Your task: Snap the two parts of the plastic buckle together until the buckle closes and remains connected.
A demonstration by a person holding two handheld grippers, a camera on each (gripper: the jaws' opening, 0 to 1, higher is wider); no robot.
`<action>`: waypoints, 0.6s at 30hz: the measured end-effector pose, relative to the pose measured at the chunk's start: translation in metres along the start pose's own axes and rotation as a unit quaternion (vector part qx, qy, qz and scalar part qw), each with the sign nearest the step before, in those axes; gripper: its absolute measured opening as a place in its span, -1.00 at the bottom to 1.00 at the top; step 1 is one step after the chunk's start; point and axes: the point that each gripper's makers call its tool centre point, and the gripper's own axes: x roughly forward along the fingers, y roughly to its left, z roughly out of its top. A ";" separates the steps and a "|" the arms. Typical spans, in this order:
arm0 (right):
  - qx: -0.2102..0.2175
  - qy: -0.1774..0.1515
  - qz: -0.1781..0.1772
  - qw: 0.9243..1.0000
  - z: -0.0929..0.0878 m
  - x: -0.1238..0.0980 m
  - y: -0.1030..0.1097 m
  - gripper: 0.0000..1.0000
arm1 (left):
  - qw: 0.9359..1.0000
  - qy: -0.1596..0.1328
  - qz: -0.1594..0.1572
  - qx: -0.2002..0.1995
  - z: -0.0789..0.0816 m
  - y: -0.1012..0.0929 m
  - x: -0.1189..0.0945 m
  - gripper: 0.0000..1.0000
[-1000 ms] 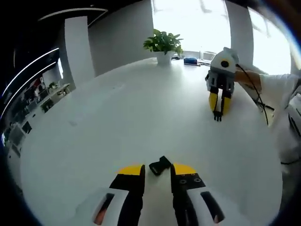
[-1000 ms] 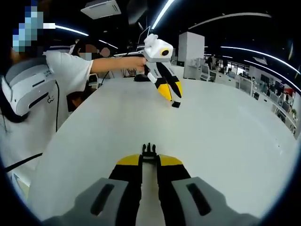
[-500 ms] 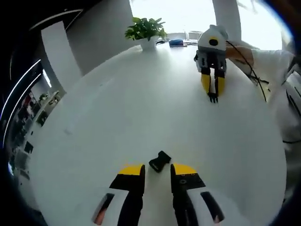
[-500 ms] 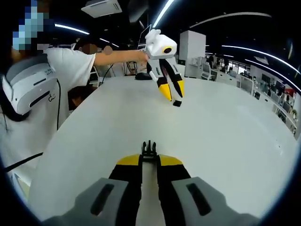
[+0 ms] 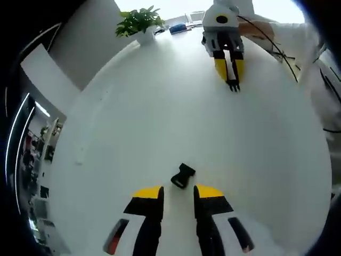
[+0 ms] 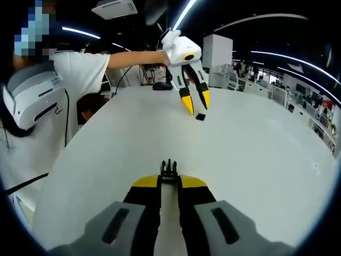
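Observation:
A black socket half of the buckle [image 5: 183, 176] lies on the white table [image 5: 133, 122], just ahead of my left gripper [image 5: 178, 192], whose yellow-tipped jaws stand open on either side of it without touching. The right gripper view has that gripper [image 6: 197, 108] hanging open, tips down, right above the socket half [image 6: 200, 116]. My right gripper [image 6: 169, 181] is shut on the pronged buckle half [image 6: 169, 168], prongs pointing forward. Across the table, the left gripper view has the right gripper [image 5: 230, 79] holding the pronged half [image 5: 233, 85] low over the tabletop.
A potted plant [image 5: 137, 24] and a small blue object [image 5: 178, 28] stand at the table's far edge. A person in a white shirt [image 6: 64, 90] stands along the table's side, arm stretched over it. Office desks [image 6: 287, 85] lie beyond the table.
The left gripper has lifted and tipped steeper, standing more upright over the socket half, which stays on the table. The right gripper has held still with the pronged half.

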 end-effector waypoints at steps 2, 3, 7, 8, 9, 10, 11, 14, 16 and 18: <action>0.000 -0.002 -0.001 1.000 0.000 0.000 0.000 -0.78 | 1.000 0.011 -0.001 0.018 -0.001 0.000 0.000 -0.57; 0.000 -0.003 -0.001 1.000 0.000 0.000 0.000 -0.78 | 1.000 0.014 -0.002 0.022 -0.001 0.001 0.000 -0.57; 0.001 -0.008 -0.005 1.000 0.000 0.000 -0.001 -0.78 | 0.999 0.020 -0.021 0.030 0.001 -0.001 0.000 -0.58; 0.003 -0.009 -0.005 1.000 0.000 0.000 -0.001 -0.78 | 0.999 0.025 -0.023 0.034 0.001 -0.001 0.000 -0.58; 0.004 -0.011 -0.005 1.000 0.000 0.000 -0.002 -0.78 | 0.998 0.031 -0.026 0.039 0.000 -0.001 0.001 -0.58; 0.005 -0.012 -0.006 1.000 0.000 0.000 -0.002 -0.78 | 0.998 0.033 -0.029 0.041 0.001 -0.001 0.001 -0.58; 0.005 -0.013 -0.006 1.000 0.000 0.000 -0.002 -0.78 | 0.998 0.035 -0.032 0.041 0.001 -0.001 0.001 -0.58; 0.004 -0.014 -0.008 1.000 0.000 -0.001 -0.002 -0.78 | 0.997 0.037 -0.047 0.041 0.003 -0.002 0.000 -0.58; 0.004 -0.015 -0.009 1.000 0.000 -0.001 0.000 -0.78 | 0.997 0.038 -0.051 0.047 0.004 -0.003 0.001 -0.58; 0.006 -0.017 -0.009 1.000 -0.001 -0.001 0.001 -0.78 | 0.997 0.038 -0.054 0.048 0.006 -0.002 0.001 -0.58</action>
